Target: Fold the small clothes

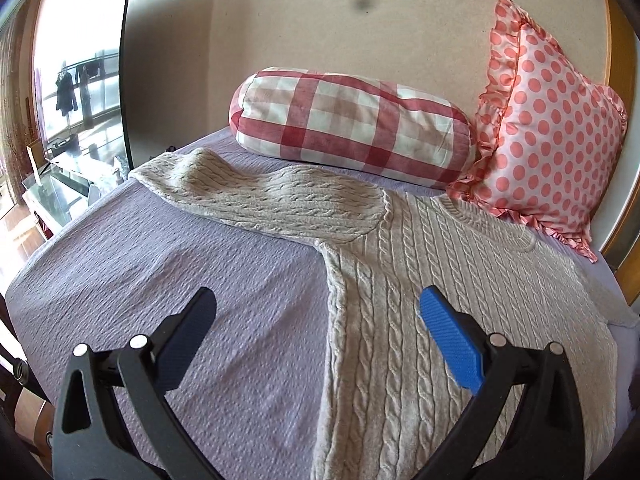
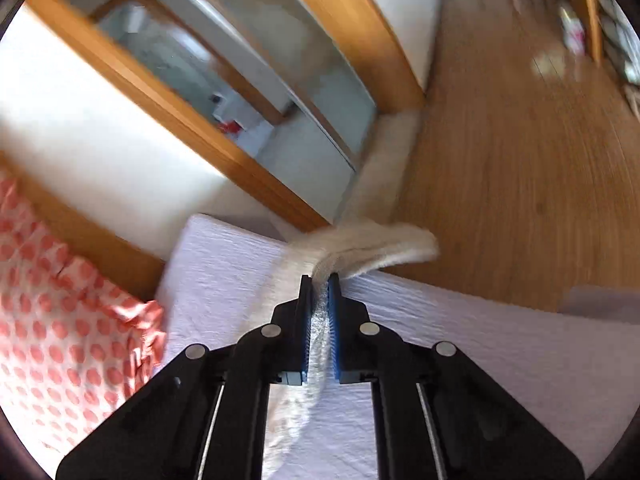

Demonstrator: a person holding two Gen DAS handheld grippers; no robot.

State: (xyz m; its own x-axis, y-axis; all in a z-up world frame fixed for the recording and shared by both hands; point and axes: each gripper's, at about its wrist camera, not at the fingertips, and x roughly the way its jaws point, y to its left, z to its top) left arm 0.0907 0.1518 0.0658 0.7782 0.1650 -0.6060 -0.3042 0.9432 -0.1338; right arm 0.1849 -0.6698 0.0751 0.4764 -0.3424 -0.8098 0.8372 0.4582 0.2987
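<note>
A cream cable-knit sweater (image 1: 432, 280) lies flat on the lilac bedspread (image 1: 160, 280), one sleeve (image 1: 272, 196) stretched to the left toward the pillows. My left gripper (image 1: 316, 308) is open and empty, hovering over the sweater's left side edge. In the right wrist view my right gripper (image 2: 320, 280) is shut on the sweater's other sleeve (image 2: 372, 248), whose cuff end pokes out past the fingertips near the bed's edge. The view is blurred.
A red-checked bolster pillow (image 1: 348, 120) and a pink polka-dot cushion (image 1: 548, 128) lean at the wall behind the sweater. The cushion also shows in the right wrist view (image 2: 60, 320). A wooden floor (image 2: 520, 160) lies beyond the bed's edge. A TV (image 1: 80, 80) stands to the left.
</note>
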